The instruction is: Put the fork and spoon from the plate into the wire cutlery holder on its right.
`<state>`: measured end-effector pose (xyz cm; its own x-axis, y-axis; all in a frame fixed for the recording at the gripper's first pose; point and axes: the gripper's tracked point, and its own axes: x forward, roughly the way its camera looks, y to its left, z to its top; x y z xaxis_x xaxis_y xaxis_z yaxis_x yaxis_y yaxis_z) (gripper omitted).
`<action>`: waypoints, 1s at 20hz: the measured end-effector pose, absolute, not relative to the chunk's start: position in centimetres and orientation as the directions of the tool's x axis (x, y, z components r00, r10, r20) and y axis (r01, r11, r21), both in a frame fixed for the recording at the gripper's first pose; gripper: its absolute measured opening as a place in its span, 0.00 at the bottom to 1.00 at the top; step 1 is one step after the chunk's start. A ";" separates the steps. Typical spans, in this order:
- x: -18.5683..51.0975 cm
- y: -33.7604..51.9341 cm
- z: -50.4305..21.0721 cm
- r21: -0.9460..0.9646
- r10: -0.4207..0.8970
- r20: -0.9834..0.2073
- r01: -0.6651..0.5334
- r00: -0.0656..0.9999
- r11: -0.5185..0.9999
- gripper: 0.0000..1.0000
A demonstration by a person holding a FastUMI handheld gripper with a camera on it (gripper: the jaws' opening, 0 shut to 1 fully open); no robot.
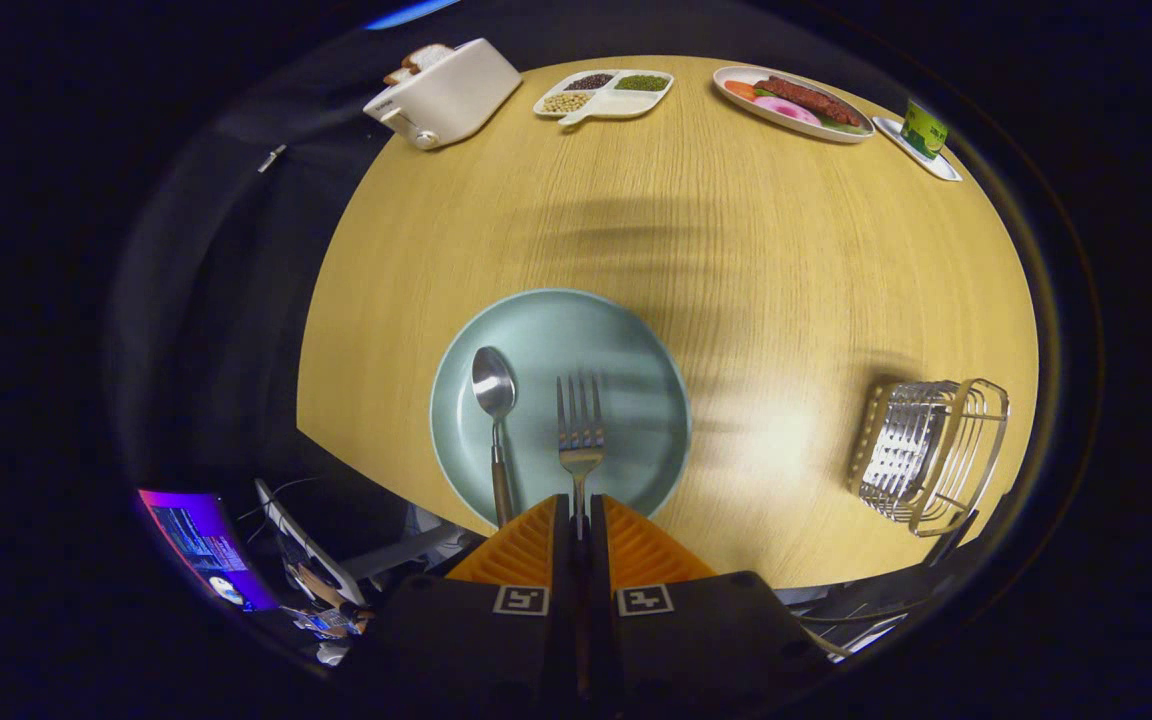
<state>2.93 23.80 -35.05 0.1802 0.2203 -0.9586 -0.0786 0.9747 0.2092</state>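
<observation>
A pale green plate (636, 340) lies on the wooden table just ahead of my fingers. On it a metal fork (580, 430) points away from me, and its handle runs back between my two fingers. My gripper (580, 512) is shut on the fork's handle. A spoon (495, 400) with a brown handle lies on the plate to the left of the fork, close beside my left finger. The wire cutlery holder (926, 452) stands on the table to the right of the plate, well apart from it.
Far across the table stand a white toaster (444, 95) with bread, a divided dish of beans (604, 93), an oval plate of food (791, 102) and a green can (924, 130) on a small tray. The table's near edge runs just beside my fingers.
</observation>
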 end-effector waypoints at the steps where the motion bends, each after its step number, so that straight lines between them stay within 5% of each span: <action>1: 2.8 23.1 -33.9 0.222 0.232 -0.955 -0.073 0.186 0.972 0.10; 11: 0.0 9.8 -23.3 0.139 0.152 -0.949 -0.067 0.277 0.988 0.10; 20: 0.6 2.5 -27.4 0.061 0.065 -0.992 -0.046 0.109 0.997 0.10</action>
